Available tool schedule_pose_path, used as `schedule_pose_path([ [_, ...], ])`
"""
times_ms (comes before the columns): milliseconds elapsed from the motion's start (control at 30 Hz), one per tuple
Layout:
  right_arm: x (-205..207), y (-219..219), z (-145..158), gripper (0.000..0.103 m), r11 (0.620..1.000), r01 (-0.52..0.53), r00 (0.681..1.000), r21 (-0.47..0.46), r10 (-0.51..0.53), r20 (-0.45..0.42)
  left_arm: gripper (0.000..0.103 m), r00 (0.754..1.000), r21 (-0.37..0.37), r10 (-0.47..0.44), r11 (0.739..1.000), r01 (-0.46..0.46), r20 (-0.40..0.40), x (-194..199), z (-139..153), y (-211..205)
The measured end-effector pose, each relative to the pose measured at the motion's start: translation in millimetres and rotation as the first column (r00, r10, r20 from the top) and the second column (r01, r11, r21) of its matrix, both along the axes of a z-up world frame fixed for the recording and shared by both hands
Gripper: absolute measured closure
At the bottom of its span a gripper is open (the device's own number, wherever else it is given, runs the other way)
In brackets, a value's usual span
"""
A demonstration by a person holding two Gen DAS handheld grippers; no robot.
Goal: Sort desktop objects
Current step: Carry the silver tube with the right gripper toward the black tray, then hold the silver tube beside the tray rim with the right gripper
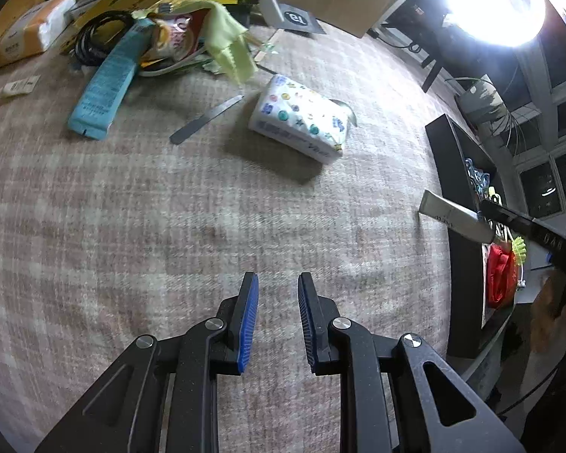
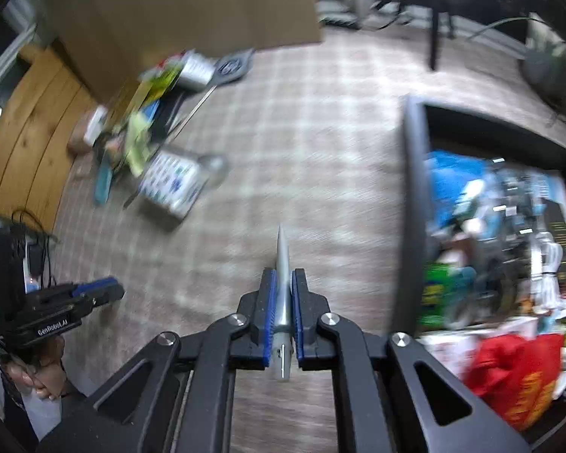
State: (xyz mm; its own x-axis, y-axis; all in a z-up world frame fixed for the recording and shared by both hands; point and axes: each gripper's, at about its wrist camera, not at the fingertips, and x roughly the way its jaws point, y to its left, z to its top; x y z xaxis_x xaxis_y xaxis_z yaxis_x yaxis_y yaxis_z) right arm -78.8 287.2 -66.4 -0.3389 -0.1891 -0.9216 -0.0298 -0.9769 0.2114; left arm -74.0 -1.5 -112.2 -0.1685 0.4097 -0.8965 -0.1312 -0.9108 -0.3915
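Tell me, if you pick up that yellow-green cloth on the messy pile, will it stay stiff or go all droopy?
The yellow-green cloth would probably droop: it already hangs in soft folds over the pile. It looks thin, so likely very light. Its end lies across other clutter, so lifting it might drag small bits along.

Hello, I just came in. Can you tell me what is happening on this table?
A person is sorting clutter with two handheld grippers. The right gripper has its jaws shut on a silver tube, close to the black bin that already holds many things. The left gripper is open and empty above the cloth. A tissue pack and a pile remain.
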Motion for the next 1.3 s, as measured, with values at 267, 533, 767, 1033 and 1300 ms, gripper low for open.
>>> schedule_pose_path([
  [267,4.9,72.8,20.7,0.103,0.989,0.137,0.990,-0.048,-0.138,-0.029,0.083,1.000,-0.010,-0.029,1.000,0.029,0.005,-6.0,-0.1,17.1],
  [533,4.5,51.2,-3.2,0.082,0.981,0.079,0.994,-0.175,-0.064,0.085,0.083,0.991,-0.014,-0.134,0.991,0.134,-0.012,-3.9,9.3,59.9],
  [767,-5.3,21.7,-38.5,0.078,0.988,0.054,0.984,-0.142,-0.029,0.177,0.083,0.978,-0.003,-0.206,0.979,0.206,-0.012,4.4,10.0,90.4],
  [1033,-16.5,2.6,-63.6,0.072,0.999,0.054,0.971,-0.006,-0.051,0.235,0.083,0.973,0.003,-0.233,0.973,0.233,-0.005,11.6,5.6,99.9],
  [1300,-11.1,-4.4,-68.4,0.072,0.994,0.089,0.955,-0.065,-0.067,0.291,0.083,0.963,0.013,-0.269,0.963,0.270,-0.011,20.3,1.1,116.7],
])
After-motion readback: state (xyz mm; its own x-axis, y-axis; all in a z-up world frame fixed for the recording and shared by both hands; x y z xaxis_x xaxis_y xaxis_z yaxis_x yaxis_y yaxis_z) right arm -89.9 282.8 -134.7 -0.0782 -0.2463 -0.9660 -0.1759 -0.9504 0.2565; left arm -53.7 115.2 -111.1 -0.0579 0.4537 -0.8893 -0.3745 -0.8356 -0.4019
